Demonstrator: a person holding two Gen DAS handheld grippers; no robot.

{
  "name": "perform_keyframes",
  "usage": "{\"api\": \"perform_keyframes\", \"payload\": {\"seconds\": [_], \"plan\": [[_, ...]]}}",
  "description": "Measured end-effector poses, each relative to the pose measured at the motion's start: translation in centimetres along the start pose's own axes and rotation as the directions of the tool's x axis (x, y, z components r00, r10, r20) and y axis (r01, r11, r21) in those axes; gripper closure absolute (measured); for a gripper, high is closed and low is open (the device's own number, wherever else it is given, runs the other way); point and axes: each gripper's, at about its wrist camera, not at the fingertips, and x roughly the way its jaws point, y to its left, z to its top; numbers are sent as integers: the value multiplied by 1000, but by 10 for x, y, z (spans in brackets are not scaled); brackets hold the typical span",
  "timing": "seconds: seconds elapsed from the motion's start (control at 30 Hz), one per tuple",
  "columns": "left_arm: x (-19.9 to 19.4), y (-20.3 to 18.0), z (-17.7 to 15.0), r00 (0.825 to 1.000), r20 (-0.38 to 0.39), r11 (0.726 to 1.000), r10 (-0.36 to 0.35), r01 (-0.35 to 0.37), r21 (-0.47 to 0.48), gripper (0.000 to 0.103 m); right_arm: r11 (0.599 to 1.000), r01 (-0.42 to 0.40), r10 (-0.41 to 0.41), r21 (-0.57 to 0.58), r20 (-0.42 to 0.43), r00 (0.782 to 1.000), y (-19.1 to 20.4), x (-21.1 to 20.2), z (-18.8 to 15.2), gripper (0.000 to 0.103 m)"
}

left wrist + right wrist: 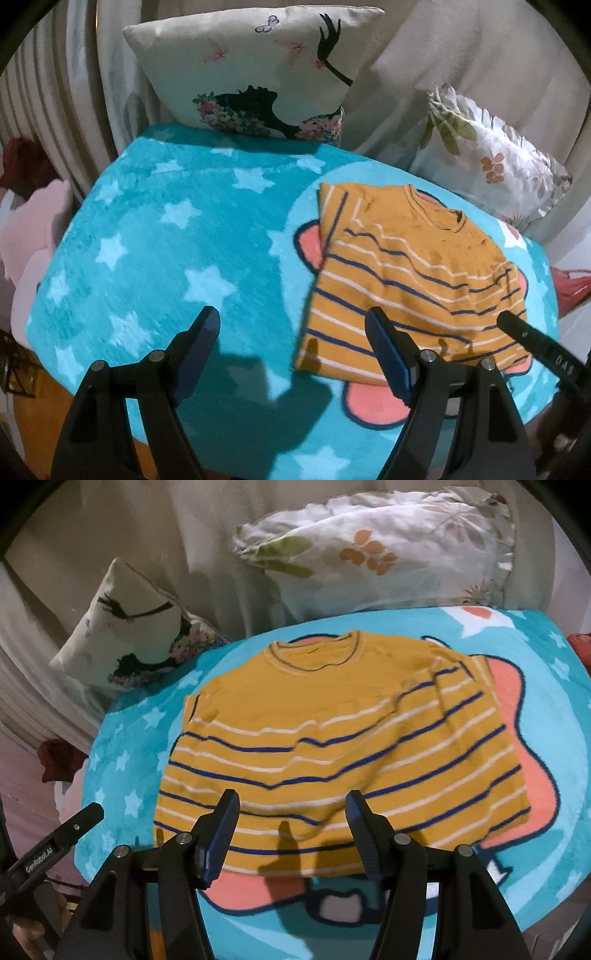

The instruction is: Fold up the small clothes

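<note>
A small mustard-yellow shirt [332,731] with blue and white stripes lies flat on a turquoise star blanket [125,760], collar toward the far side, both sleeves folded in. In the left wrist view the shirt [406,277] lies to the right. My left gripper [291,325] is open and empty above the blanket, its right finger over the shirt's lower left corner. My right gripper [290,805] is open and empty just above the shirt's near hem. One right-gripper finger [532,339] shows in the left wrist view, one left-gripper finger [74,823] in the right wrist view.
A cushion with a black silhouette print [258,70] leans at the blanket's far edge. A floral pillow [373,546] lies behind the shirt, also in the left wrist view [487,158]. Beige curtains [110,524] hang behind. Pink bedding [29,229] is to the left.
</note>
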Motion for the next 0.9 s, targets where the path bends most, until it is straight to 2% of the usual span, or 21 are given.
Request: {"api": "perform_keyframes", "payload": {"seconds": [0.57,0.9], "plan": [[29,35,6,997,-68,998,-39,42,41,23,996,86,-85,10,-53,995,44,26,-11,38],[36,57,6,994,-97,999,-50,50,2,23,996,86,-86,-6,-68,994,62,36,-13,37]]}}
